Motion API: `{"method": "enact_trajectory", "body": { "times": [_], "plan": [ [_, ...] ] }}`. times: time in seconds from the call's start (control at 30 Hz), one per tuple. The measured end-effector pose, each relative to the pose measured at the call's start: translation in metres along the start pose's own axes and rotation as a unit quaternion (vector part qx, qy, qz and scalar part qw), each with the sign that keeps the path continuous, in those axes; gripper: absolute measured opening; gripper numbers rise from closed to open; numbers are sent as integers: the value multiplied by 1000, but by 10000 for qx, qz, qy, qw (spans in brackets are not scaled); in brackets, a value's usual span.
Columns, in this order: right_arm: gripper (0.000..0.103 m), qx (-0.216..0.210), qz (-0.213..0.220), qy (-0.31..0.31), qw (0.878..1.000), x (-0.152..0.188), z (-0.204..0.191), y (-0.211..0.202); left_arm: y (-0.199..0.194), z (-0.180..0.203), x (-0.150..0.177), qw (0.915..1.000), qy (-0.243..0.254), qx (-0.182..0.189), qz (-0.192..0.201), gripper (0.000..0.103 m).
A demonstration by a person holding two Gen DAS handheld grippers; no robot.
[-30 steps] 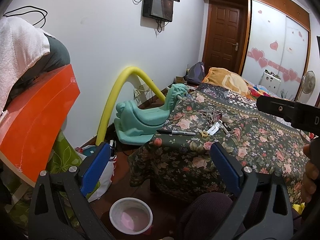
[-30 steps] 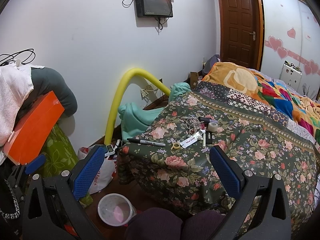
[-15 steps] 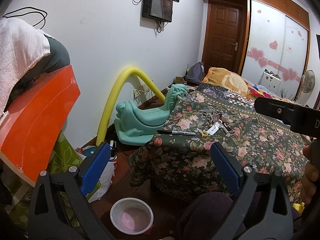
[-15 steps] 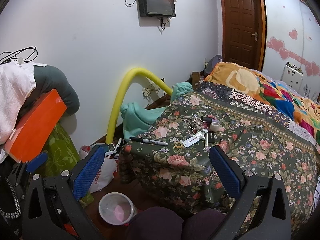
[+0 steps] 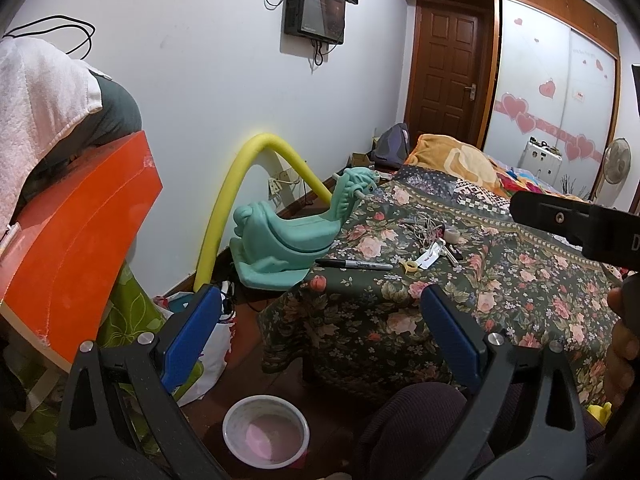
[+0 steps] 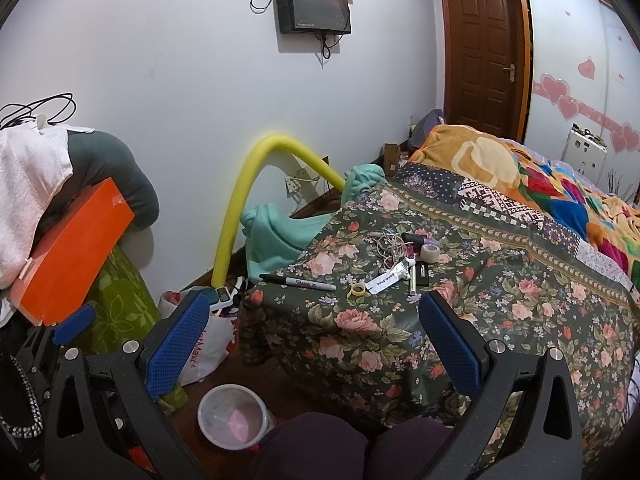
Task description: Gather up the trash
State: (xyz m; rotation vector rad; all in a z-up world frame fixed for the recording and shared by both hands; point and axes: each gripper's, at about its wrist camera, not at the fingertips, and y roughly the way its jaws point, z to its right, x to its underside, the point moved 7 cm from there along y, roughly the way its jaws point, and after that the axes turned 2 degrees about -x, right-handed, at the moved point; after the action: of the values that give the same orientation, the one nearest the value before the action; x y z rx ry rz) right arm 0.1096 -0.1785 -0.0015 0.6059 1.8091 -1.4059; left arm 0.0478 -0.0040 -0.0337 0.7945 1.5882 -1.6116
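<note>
Holding both grippers back from the bed [image 6: 520,312], we had nothing in either: the left gripper [image 5: 320,340] and the right gripper [image 6: 316,336] each stood with jaws wide and empty, blue ribbed pads splayed. The trash, as we judged it, lay in a small litter on the floral cover, near the corner: a paper tag [image 6: 384,280], a yellow ring [image 6: 357,289], a tape roll [image 6: 430,252] and a tangle of thin cord [image 6: 390,244], with a black marker [image 6: 298,282] just beside them. A white bin [image 6: 232,414] with a pink liner sat on the floor below that corner. We reckoned the reach should start with the flat tag, coming in low and pinching an edge, since the soft quilted cloth would give under the pads and thin paper could slide. The ring looked rigid and easy; the cord looked likely to snag its neighbours. The marker and the keys [image 5: 450,254] we judged not trash and best left alone.
</note>
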Motion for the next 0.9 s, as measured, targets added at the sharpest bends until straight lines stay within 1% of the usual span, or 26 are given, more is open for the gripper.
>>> {"method": "enact_trajectory", "body": {
  "times": [0.23, 0.6, 0.73, 0.8, 0.83, 0.9],
  "plan": [
    [103, -7, 1, 11, 10000, 0, 1, -1, -1, -2, -2, 10000, -31, 2, -2, 100],
    [103, 40, 88, 100, 9999, -4, 12, -3, 2, 9, -6, 10000, 40, -12, -56, 100],
    [103, 113, 101, 134, 9998, -6, 23, -3, 12, 14, -11, 9998, -32, -79, -197, 100],
    [103, 176, 86, 145, 9997, -7, 32, -2, 22, 17, -12, 9992, -31, -101, -378, 96],
    [103, 211, 76, 160, 9996, -7, 36, 0, 27, 20, -13, 9989, -8, -103, -455, 92],
    [103, 242, -2, 247, 9994, -6, 48, 5, 40, 26, -15, 9980, 8, -85, -632, 91]
  ]
}}
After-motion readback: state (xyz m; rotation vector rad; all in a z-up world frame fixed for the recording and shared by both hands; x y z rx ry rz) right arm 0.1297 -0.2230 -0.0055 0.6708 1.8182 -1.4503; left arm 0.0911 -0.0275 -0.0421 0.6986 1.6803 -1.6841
